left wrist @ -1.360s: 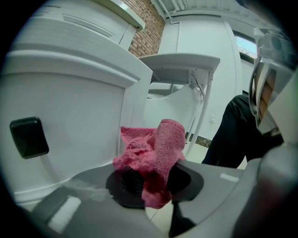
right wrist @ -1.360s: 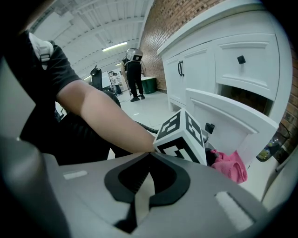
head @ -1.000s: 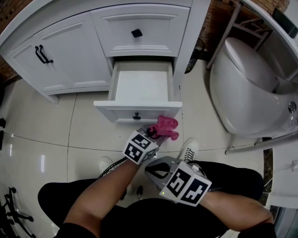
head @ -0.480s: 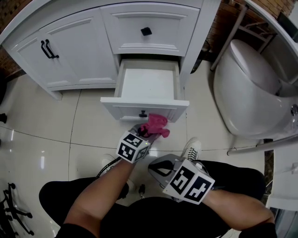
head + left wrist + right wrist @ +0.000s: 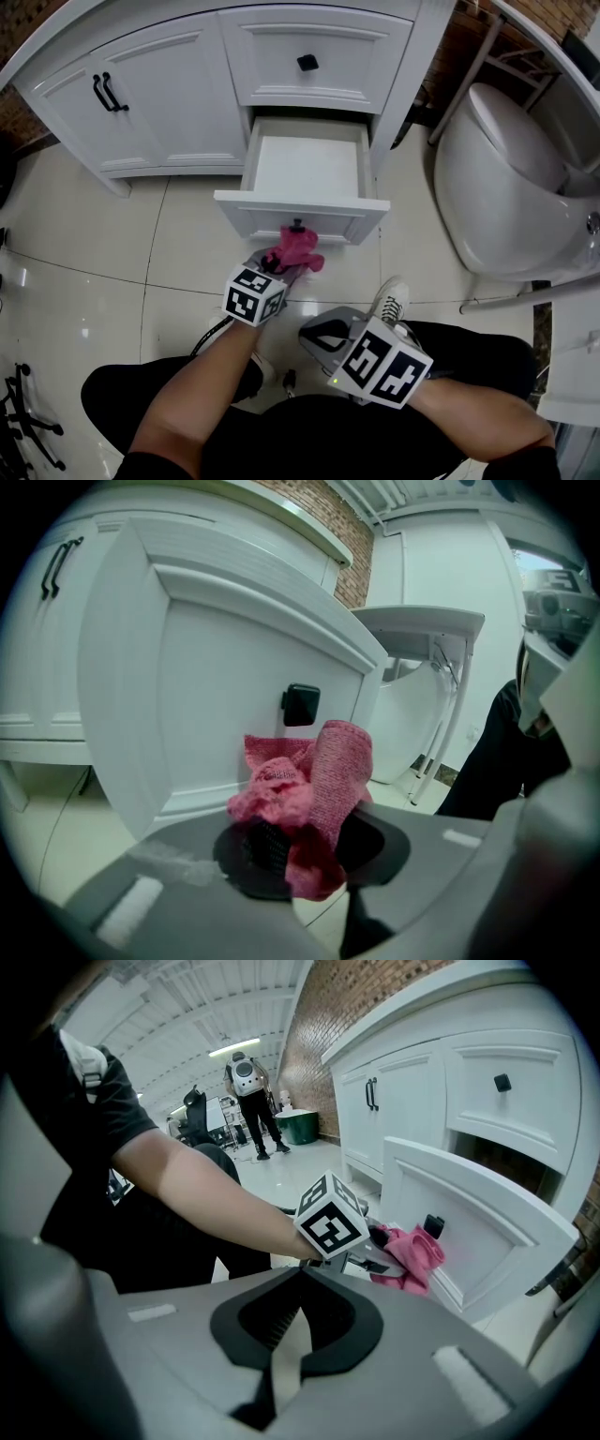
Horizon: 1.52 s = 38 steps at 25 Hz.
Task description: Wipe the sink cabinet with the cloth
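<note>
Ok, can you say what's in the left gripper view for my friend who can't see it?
The left gripper is clamped on a bunched-up pink cloth, held close to the white front of a pulled-out drawer. A small black knob sits on the drawer front just above the cloth.
</note>
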Tool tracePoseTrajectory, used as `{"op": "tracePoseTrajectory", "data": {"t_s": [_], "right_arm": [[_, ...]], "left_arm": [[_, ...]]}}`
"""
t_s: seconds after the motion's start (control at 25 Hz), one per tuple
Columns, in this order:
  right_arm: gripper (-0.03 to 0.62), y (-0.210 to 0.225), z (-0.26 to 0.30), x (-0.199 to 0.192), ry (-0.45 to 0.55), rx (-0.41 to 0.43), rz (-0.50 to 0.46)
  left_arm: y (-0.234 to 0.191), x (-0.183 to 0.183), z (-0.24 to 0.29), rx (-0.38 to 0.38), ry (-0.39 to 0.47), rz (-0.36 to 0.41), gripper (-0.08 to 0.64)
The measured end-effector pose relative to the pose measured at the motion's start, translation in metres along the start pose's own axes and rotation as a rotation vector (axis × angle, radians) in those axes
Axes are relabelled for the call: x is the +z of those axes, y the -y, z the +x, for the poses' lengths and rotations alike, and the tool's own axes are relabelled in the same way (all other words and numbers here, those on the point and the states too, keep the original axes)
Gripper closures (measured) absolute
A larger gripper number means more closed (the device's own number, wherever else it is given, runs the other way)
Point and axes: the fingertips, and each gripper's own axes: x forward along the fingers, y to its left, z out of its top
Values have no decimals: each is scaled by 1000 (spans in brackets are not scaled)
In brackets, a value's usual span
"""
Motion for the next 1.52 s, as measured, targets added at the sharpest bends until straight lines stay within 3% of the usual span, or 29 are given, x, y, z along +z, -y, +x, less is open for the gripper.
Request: {"op": "tracePoseTrajectory", "data": {"t_s": [0.68,1.04,1.32,1.44,1.52], "right_arm": [[586,-7,9,7,-18,-4,-29],[586,3,1,13,3,-38,-31],[586,4,-4,16,18,-52,-36],[586,4,-7,19,29,-55,-44],[586,6,-12,23,45,-66,-48]], "left_arm": [[-57,-2,-46,182,55,-49,460],[-92,-14,-69,295,57,-165,460],[-105,-16,-79,333,55,-211,460],[-105,-14,-83,334,27,-181,462],[-100,-10,-85,318,-15,-103,462]]}}
